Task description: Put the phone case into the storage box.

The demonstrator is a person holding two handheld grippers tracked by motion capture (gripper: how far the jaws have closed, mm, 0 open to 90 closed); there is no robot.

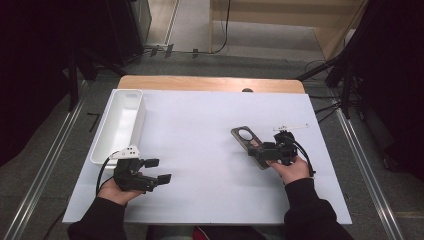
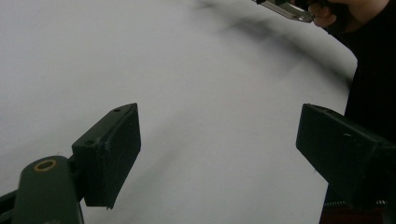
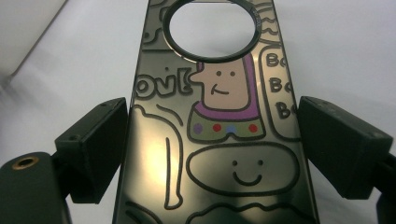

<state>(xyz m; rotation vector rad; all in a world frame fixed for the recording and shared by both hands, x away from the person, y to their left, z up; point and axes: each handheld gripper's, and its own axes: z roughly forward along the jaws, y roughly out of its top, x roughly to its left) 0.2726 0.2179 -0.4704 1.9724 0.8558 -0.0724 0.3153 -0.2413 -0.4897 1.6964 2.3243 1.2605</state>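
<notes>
Clamped in the right gripper [image 3: 210,154], a glossy cartoon-printed phone case [image 3: 215,140] is held above the white bench [image 1: 200,150]; left gripper [image 1: 161,170] waits, jaws apart, empty. Next judged: placement in the white tray [image 1: 112,145].

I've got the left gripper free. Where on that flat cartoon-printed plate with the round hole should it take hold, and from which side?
Take the plate at its far end, by the round hole, closing across the two long edges. That end sticks out free beyond the right gripper, which has the near end between its jaws. Bring the open left gripper in from the tray side.
</notes>
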